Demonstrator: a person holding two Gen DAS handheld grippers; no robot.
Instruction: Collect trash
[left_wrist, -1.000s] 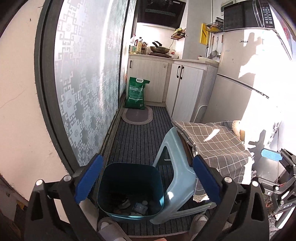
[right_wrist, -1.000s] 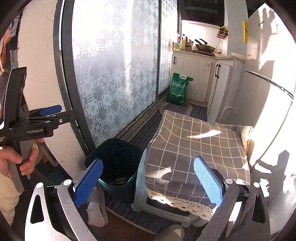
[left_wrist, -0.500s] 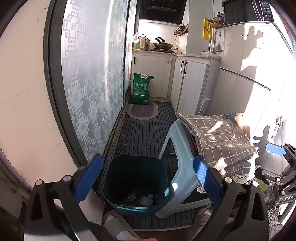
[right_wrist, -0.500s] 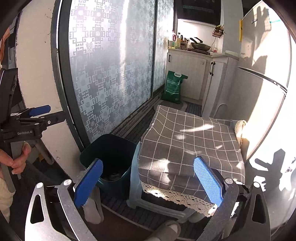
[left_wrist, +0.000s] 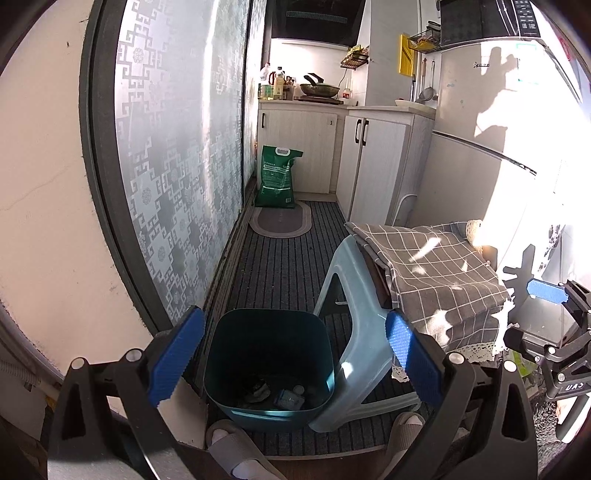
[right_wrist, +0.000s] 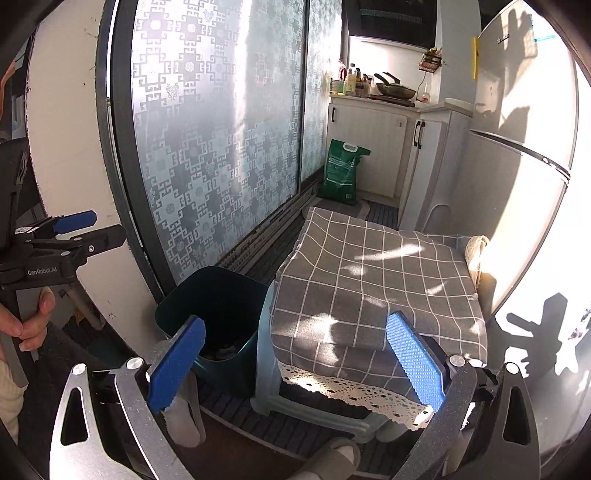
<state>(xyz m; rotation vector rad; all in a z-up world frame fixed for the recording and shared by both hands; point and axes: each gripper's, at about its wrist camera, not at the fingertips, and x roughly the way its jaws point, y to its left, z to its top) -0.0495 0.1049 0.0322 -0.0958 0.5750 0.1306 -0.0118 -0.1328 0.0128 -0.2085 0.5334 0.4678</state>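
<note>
As both wrist views pull up and back from where they were a second ago, the teal trash bin (left_wrist: 267, 363) shrinks between the left gripper's (left_wrist: 291, 360) blue pads and more of the striped floor mat (left_wrist: 291, 266) opens beyond it. That reads as the person straightening away from the bin, so one drop-off looks finished and the search for the next piece of trash is probably starting.

Both sets of jaws stand wide apart and hold nothing. The left gripper hangs above the bin's near rim, touching neither it nor the pale blue plastic stool (left_wrist: 354, 347) just right of its right pad. At the bottom of the bin, below and between the jaws, lie a few scraps: a dark crumpled bit, a small blue packet (left_wrist: 289, 398) and something round beside it.

The right gripper (right_wrist: 295, 363) is empty too, hovering over the near edge of the grey checked cloth (right_wrist: 373, 284) draped on the stool, the bin (right_wrist: 218, 314) behind its left pad. No loose trash shows on the cloth or mat ahead of either gripper.
</note>
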